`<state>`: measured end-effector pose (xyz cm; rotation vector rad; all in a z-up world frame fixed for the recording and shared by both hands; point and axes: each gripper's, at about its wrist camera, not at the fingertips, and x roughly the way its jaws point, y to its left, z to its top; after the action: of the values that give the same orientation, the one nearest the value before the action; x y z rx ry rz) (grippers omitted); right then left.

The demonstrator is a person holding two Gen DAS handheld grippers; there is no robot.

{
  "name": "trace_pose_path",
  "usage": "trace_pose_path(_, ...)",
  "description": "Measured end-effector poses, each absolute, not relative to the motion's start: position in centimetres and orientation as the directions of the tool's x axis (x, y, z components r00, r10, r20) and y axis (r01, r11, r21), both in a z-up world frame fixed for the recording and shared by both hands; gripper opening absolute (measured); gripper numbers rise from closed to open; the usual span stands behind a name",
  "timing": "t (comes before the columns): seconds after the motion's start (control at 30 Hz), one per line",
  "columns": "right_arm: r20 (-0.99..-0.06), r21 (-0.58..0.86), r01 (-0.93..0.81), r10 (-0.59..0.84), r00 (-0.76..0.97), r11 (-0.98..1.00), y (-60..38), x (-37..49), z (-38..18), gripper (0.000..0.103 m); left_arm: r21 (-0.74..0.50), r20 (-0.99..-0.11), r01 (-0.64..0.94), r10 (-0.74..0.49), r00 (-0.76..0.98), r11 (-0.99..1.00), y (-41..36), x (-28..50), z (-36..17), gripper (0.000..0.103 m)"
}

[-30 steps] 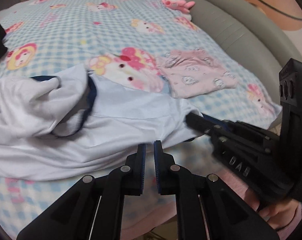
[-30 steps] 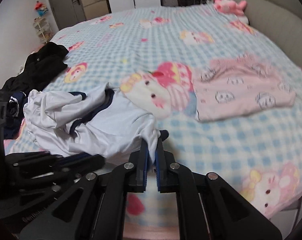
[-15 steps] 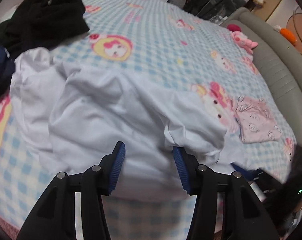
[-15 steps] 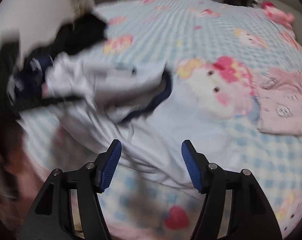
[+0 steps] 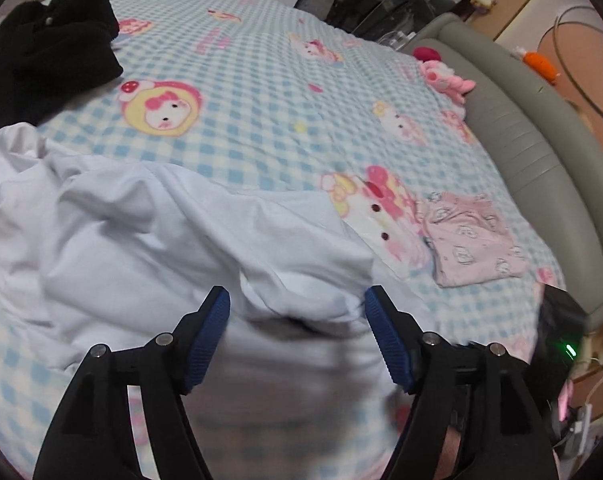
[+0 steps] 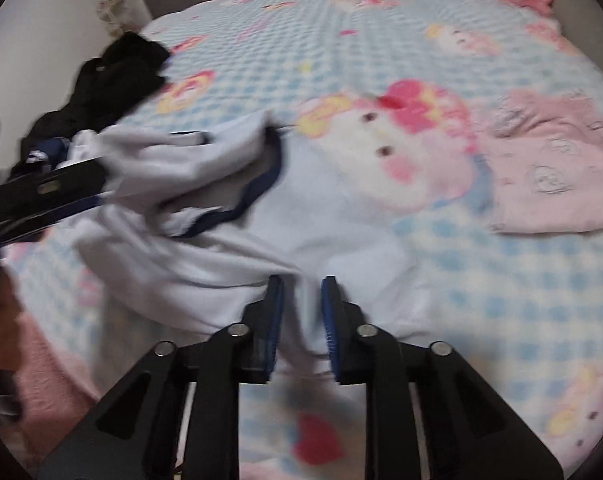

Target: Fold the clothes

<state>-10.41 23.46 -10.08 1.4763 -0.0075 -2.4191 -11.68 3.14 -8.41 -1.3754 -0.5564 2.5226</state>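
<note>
The right gripper [image 6: 301,312] has its fingers drawn close around a fold at the near edge of a white garment [image 5: 149,240], though blur hides whether they grip it; the left gripper [image 5: 297,328] hangs over the same cloth with fingers spread wide and nothing between them. The garment, trimmed in navy at its collar [image 6: 257,196], lies rumpled and half-bunched at the near edge of the bed [image 5: 261,92], not yet in any neat fold. The risk from here: a thin or slipping pinch could let the hem drop, or a pull from one side alone could drag the bunched sleeve along and crumple the piece further toward the bed's edge. To the right, a pink garment [image 5: 473,244] lies flat and folded; far left, a heap of black clothing [image 5: 45,60] waits. The bed wears a blue-checked cartoon blanket, with a pink plush toy [image 5: 445,76] by the grey padded bed frame [image 5: 533,152], and cupboards stand beyond.
</note>
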Motion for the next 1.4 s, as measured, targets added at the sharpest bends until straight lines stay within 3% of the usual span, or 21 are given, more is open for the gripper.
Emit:
trace_pose_path(0.03,-0.865,0.145,0.273,-0.255,-0.432,-0.951,22.7,-10.3,-10.2,0.047,-0.406,-0.772,0.005,0.34,-0.538,-0.914,3.4,-12.2,-8.8,0.049)
trace_pose_path(0.07,-0.863,0.127,0.289,-0.249,-0.44,-0.949,22.0,-10.3,-10.3,0.066,-0.387,-0.782,0.017,0.318,-0.535,-0.922,3.6,-12.7,-9.2,0.03)
trace_pose_path(0.1,-0.869,0.106,0.3,-0.235,-0.435,-0.948,21.5,-10.5,-10.9,0.057,-0.37,-0.783,0.029,0.295,-0.548,-0.929,3.1,-12.5,-8.9,0.013)
trace_pose_path(0.13,-0.875,0.086,0.309,-0.22,-0.431,-0.947,21.0,-10.7,-11.4,0.046,-0.353,-0.783,0.042,0.271,-0.56,-0.935,2.5,-12.3,-8.6,0.013)
trace_pose_path(0.17,-0.874,0.084,0.295,-0.212,-0.436,-0.952,21.2,-10.7,-11.5,0.019,-0.336,-0.782,0.055,0.246,-0.572,-0.94,2.0,-12.2,-8.3,0.012)
trace_pose_path(0.3,-0.854,0.067,0.237,-0.179,-0.489,-0.969,22.7,-11.0,-10.6,0.002,-0.288,-0.765,0.12,0.153,-0.626,-0.95,-1.7,-11.0,-6.5,0.011)
trace_pose_path(0.47,-0.794,-0.016,0.162,-0.086,-0.602,-0.987,25.1,-11.7,-6.3,0.001,-0.357,-0.688,0.102,0.187,-0.702,-0.929,-6.3,-10.0,-0.9,0.011)
trace_pose_path(0.6,-0.689,-0.021,0.138,-0.086,-0.72,-0.99,26.6,-11.8,0.6,0.001,-0.37,-0.604,0.061,0.191,-0.774,-0.927,-7.3,-8.2,4.2,0.011)
trace_pose_path(0.7,-0.623,-0.036,0.141,-0.088,-0.777,-0.989,27.0,-11.8,4.5,0.001,-0.412,-0.609,0.09,0.201,-0.767,-0.907,-8.0,-7.0,4.7,0.011)
trace_pose_path(0.8,-0.652,-0.005,0.203,-0.151,-0.743,-0.979,26.8,-11.1,4.8,0.002,-0.363,-0.68,0.154,0.148,-0.718,-0.919,-8.1,-5.5,1.9,0.011)
trace_pose_path(0.87,-0.723,-0.015,0.247,-0.16,-0.672,-0.969,26.1,-10.1,1.5,0.002,-0.302,-0.773,0.211,0.109,-0.625,-0.93,-8.2,-4.9,-2.7,0.011)
trace_pose_path(1.0,-0.848,-0.019,0.243,-0.113,-0.518,-0.97,25.9,-8.0,-6.0,0.004,-0.301,-0.866,0.311,0.122,-0.484,-0.901,-9.6,-3.3,-8.1,0.016)
trace_pose_path(1.07,-0.857,0.059,0.197,-0.151,-0.493,-0.979,27.1,-7.2,-6.8,0.007,-0.28,-0.864,0.333,0.085,-0.495,-0.9,-9.8,-2.5,-7.9,0.023)
trace_pose_path(1.13,-0.854,0.108,0.156,-0.172,-0.492,-0.982,28.2,-6.6,-6.9,0.017,-0.245,-0.85,0.349,0.027,-0.526,-0.905,-9.7,-1.6,-7.1,0.024)
trace_pose_path(1.2,-0.83,0.127,0.126,-0.175,-0.529,-0.984,29.2,-6.5,-5.3,0.027,-0.256,-0.815,0.283,0.048,-0.578,-0.924,-8.6,-1.1,-5.9,0.024)
trace_pose_path(1.33,-0.743,0.121,0.012,-0.099,-0.662,-0.993,30.3,-4.8,-2.0,0.032,-0.265,-0.734,0.146,0.101,-0.671,-0.953,-6.3,-0.2,-3.5,0.025)
trace_pose_path(1.4,-0.741,0.162,0.081,-0.175,-0.649,-0.983,29.4,-5.0,-1.9,0.035,-0.262,-0.745,0.046,0.172,-0.644,-0.964,-3.6,-0.7,-4.2,0.026)
